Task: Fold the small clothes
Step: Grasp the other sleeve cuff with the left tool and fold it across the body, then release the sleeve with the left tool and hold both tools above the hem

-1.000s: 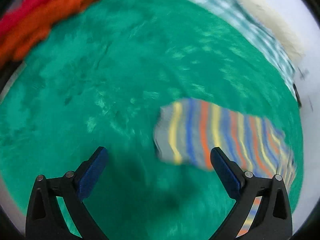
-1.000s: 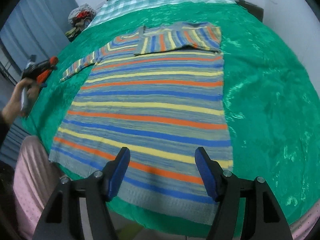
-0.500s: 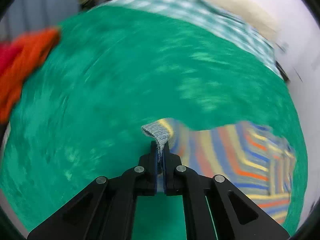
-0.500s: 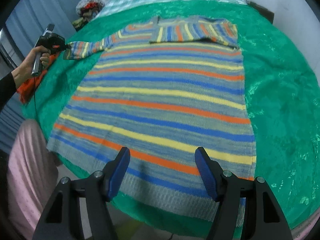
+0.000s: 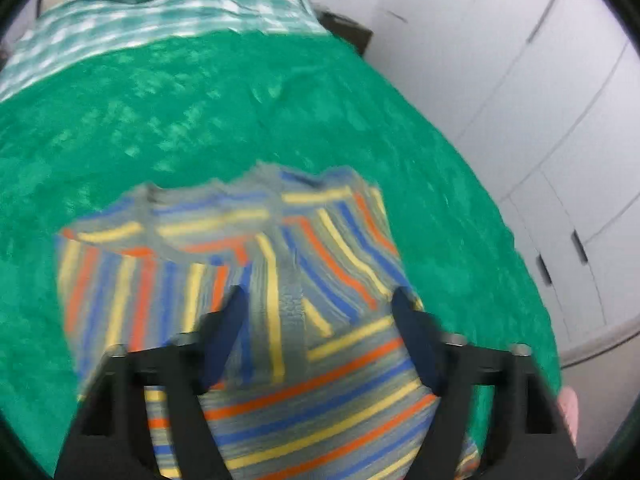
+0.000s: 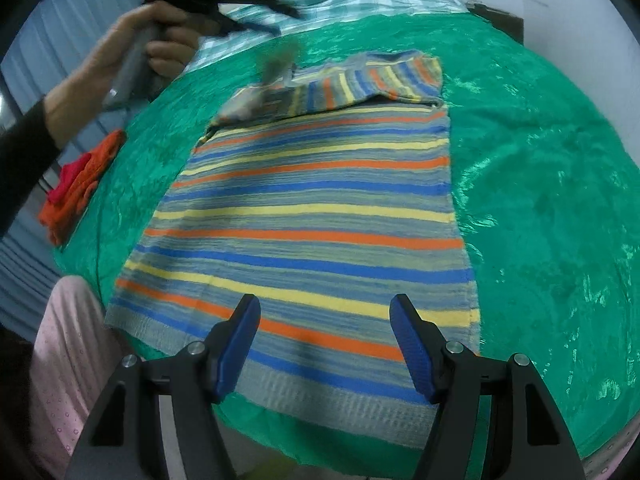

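Half a second ago the left hand-held gripper (image 5: 318, 312) was pinching the end of a sleeve out on the green cover; now its two fingers are spread wide with nothing between them, and both sleeves lie folded across the top of the striped sweater (image 6: 312, 216). From the right wrist view, the left hand (image 6: 148, 48) is lifted high above the far left part of the bed, and it looks blurry. The right hand-held gripper (image 6: 324, 330) has stayed in the same spot, spread wide, hanging over the near hem of the sweater and holding nothing.

The sweater lies flat in the middle of the bed, on a shiny green cover (image 6: 540, 184). At the far end is a green and white checked sheet (image 5: 160, 12). A small pile of orange and red cloth (image 6: 80, 176) sits at the left edge. White cupboard doors (image 5: 540, 100) stand to the right of the bed.
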Demonstrator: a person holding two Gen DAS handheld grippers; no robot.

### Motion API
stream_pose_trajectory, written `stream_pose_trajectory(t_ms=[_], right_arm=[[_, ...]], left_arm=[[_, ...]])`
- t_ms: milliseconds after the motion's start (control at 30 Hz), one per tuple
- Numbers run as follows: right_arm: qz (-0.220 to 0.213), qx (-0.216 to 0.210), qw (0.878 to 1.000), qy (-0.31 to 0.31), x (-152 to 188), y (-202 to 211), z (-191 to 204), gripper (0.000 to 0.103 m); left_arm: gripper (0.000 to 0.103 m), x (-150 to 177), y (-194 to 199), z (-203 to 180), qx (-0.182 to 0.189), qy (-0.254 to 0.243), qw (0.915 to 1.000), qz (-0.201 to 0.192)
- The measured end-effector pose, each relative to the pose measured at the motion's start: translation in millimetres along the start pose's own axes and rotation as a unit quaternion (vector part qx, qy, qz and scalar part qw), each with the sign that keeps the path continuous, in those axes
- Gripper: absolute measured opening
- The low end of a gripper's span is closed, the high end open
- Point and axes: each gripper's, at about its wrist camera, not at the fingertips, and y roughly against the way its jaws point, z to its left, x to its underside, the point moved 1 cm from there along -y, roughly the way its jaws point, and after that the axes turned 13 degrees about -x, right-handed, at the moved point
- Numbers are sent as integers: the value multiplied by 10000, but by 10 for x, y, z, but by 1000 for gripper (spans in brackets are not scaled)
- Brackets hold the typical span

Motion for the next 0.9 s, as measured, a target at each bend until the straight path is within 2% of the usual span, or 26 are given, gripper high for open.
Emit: stream_pose_trajectory(t_ms=[133, 167, 233, 300, 333, 367, 400, 433, 467, 533, 633, 733, 800, 833, 900], right_arm=[[-139, -18, 9997, -199, -10, 67, -102, 67], [-154, -16, 9996, -226, -12, 71, -120, 67], [-160, -31, 9994, -315, -28, 51, -181, 67], [-101, -49, 9992, -381, -41, -3, -217, 67], [-72, -50, 9992, -396, -52, -24, -227, 67], [-56, -44, 9992, -399, -63, -34, -223, 67], [-50, -43, 9992, -389, -80, -34, -223, 67], [-56, -43, 9992, -385, -112, -11, -216, 67], [-61, -32, 9993, -378, -146, 14, -219, 67], [-35, 55, 9994, -333, -241, 68, -235, 67], [98, 274, 9994, -189, -436, 107, -264, 67], [149, 354, 9992, -64, -586, 80, -303, 67], [265, 394, 9989, 35, -609, 22, -276, 67], [488, 370, 9981, 97, -590, -76, -259, 67], [954, 326, 9948, 113, -461, -260, -238, 67]], left_arm=[[78, 113, 16, 342, -401, 202, 9988, -183], [78, 172, 50, 486, -724, 307, 9967, -217], [78, 256, -4, 833, -1565, 432, 9863, -291], [79, 428, -165, 1100, -2130, 369, 9762, -147], [79, 566, -365, 1261, -2530, 287, 9669, 184], [79, 748, -601, 1440, -2894, 213, 9545, 691], [79, 851, -680, 1540, -2961, 206, 9510, 870], [81, 963, -635, 1657, -2767, 356, 9575, 727], [86, 1011, -515, 1737, -2666, 583, 9605, 541], [85, 1071, -248, 1817, -2692, 881, 9581, 431], [88, 1280, 203, 1671, -2369, 848, 9677, 143], [95, 1624, 430, 1289, -1999, 641, 9776, 148], [95, 1928, 456, 1029, -1835, 447, 9814, 349], [95, 2146, 456, 861, -1808, 318, 9814, 558], [95, 2601, 355, 649, -1904, 99, 9747, 1169]])
